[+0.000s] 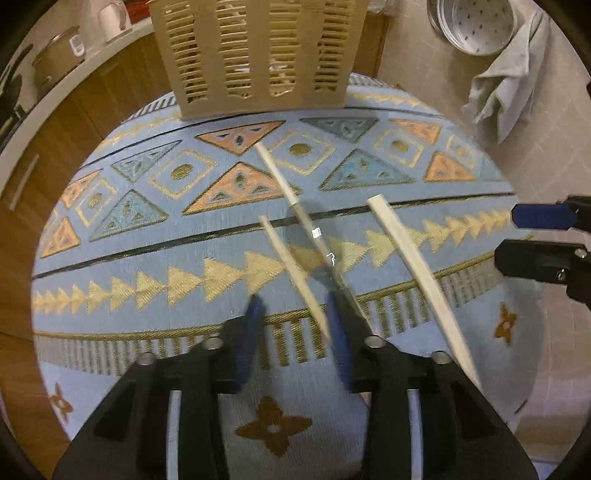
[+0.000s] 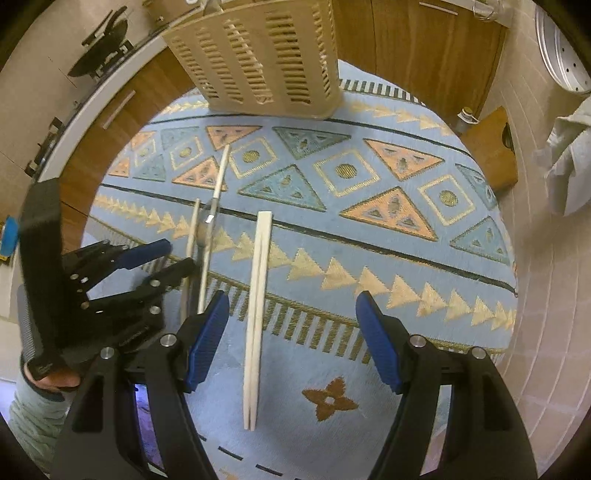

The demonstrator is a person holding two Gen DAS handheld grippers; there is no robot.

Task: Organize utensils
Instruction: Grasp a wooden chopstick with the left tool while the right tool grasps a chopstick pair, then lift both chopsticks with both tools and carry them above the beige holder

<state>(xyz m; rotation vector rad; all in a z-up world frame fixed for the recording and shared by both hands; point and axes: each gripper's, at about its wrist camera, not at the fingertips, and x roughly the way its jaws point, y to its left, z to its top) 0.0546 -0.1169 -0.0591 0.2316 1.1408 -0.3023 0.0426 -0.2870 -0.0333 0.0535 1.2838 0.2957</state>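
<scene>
A beige slotted utensil basket (image 1: pixel 258 55) stands at the far edge of the patterned blue cloth (image 1: pixel 147 266); it also shows in the right wrist view (image 2: pixel 258 59). My left gripper (image 1: pixel 295 321) is open, its blue fingers either side of a thin wooden chopstick (image 1: pixel 291 269) and a metal utensil with a pale handle (image 1: pixel 280 177). A pair of pale chopsticks (image 1: pixel 417 273) lies to the right. My right gripper (image 2: pixel 291 332) is open above that pair (image 2: pixel 258 295). The left gripper (image 2: pixel 162 258) shows at the left of that view.
A grey cloth (image 1: pixel 506 88) and a metal perforated pan (image 1: pixel 472 26) sit at the back right on the tiled floor. Wooden cabinets (image 1: pixel 74 122) and a counter with pots are at the left. A small wooden box (image 2: pixel 487 147) stands at the right.
</scene>
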